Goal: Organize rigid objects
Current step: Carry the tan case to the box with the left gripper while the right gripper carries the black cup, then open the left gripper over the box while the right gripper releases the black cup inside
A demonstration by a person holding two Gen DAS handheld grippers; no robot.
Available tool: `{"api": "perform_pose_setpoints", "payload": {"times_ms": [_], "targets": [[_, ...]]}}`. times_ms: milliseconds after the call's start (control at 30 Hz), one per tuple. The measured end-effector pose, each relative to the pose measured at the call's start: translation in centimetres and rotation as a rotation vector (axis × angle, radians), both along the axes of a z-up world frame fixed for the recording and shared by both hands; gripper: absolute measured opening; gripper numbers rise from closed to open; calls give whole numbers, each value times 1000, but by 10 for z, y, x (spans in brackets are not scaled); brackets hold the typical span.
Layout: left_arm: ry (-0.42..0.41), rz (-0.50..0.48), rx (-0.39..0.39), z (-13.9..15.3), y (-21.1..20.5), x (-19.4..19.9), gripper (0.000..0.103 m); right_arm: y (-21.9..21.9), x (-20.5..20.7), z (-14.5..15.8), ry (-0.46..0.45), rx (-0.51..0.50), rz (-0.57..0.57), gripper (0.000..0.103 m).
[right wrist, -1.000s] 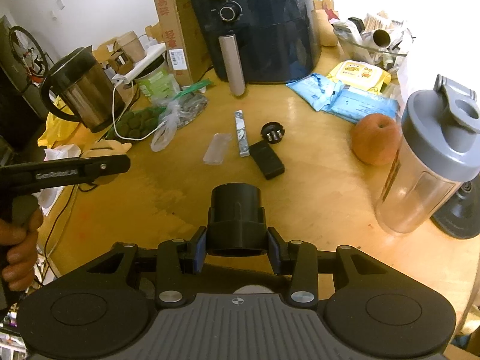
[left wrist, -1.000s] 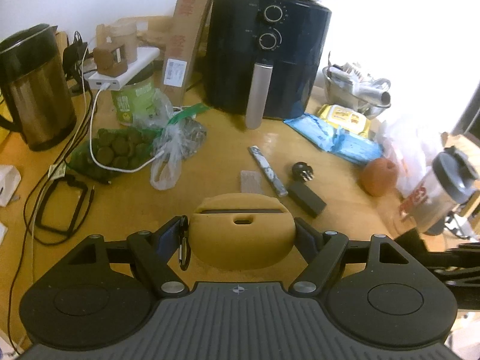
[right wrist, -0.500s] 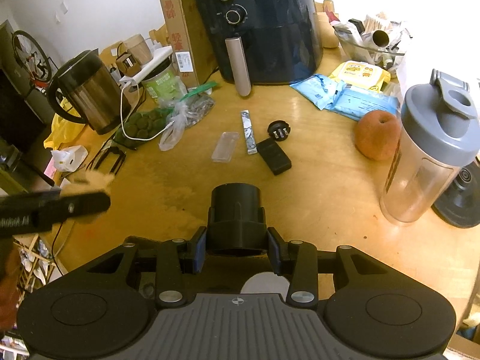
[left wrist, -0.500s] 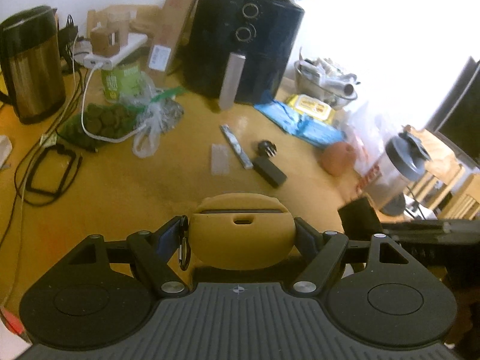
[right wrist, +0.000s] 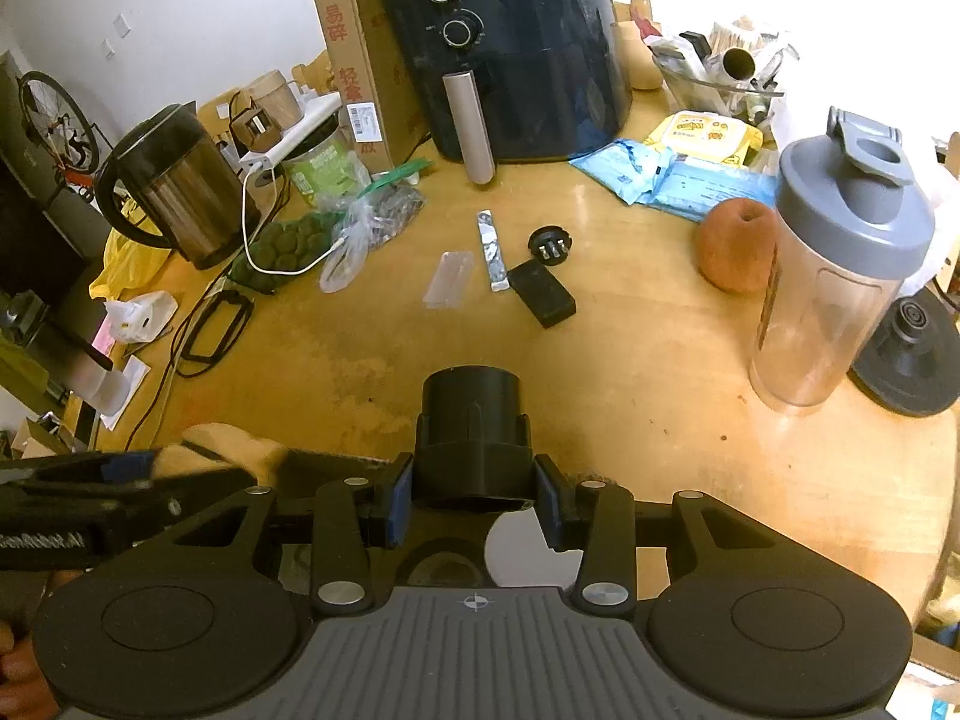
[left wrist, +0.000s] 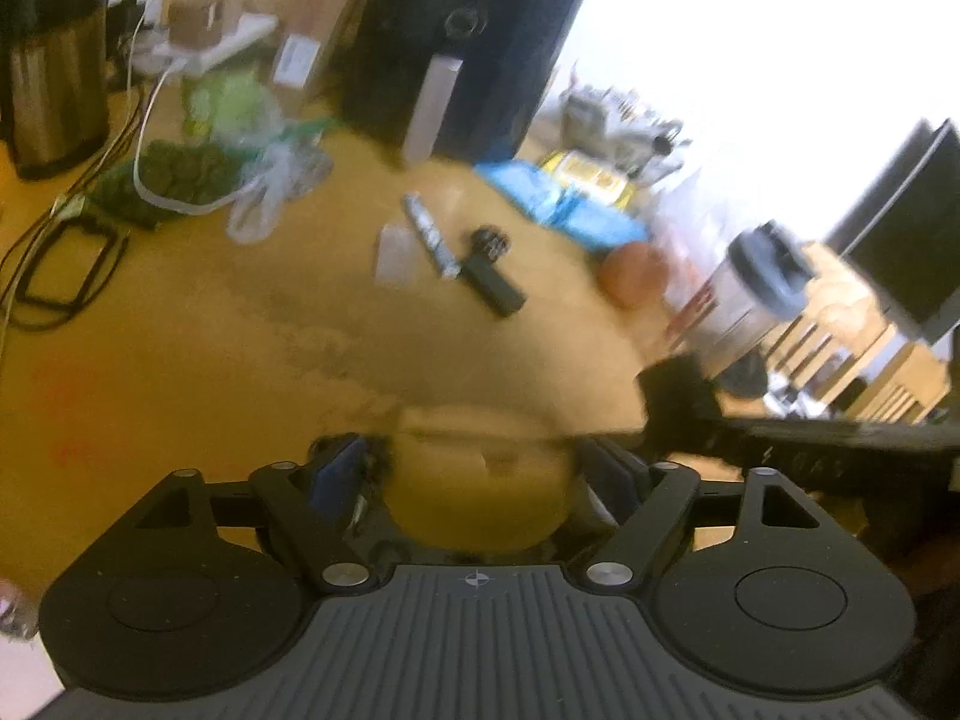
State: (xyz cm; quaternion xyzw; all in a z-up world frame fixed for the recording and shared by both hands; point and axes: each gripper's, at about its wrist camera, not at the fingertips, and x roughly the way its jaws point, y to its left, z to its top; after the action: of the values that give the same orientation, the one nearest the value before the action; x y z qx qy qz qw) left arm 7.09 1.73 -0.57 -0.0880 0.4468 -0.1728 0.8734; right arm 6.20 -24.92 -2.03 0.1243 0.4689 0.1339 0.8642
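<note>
My left gripper (left wrist: 474,471) has a tan rounded block with a slot (left wrist: 480,480) between its jaws, low over the wooden table (left wrist: 180,372). The jaws are opening, and small gaps show beside the blurred block. My right gripper (right wrist: 474,495) is shut on a black cylindrical piece (right wrist: 471,420) that stands upright between the blue pads. In the right wrist view the left gripper (right wrist: 198,474) and the tan block (right wrist: 231,447) sit at the lower left, close beside the right gripper. The black piece (left wrist: 678,396) also shows at the right of the left wrist view.
A black adapter (right wrist: 540,294), a round plug (right wrist: 549,243), a foil sachet (right wrist: 492,249) and a clear plastic piece (right wrist: 447,279) lie mid-table. Behind stand an air fryer (right wrist: 510,54), a kettle (right wrist: 180,192) and cables (right wrist: 210,330). An apple (right wrist: 735,243) and a shaker bottle (right wrist: 840,264) stand right.
The left gripper has swung toward the right gripper, and its view now blurs. Its jaws stand wider around the tan block. The right gripper has barely moved, still closed on the black piece.
</note>
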Motion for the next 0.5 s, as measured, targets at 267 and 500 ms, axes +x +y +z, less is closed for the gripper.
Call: {"api": "perform_pose_setpoints", "payload": {"times_ms": [267,500], "targets": [[-36,-21,135,3,0,-16,94,0,-14,-3,14,4,-7,44],[41,-6,128,-6,12,-34,94,9,-26,-7,39,12,8,44]]}}
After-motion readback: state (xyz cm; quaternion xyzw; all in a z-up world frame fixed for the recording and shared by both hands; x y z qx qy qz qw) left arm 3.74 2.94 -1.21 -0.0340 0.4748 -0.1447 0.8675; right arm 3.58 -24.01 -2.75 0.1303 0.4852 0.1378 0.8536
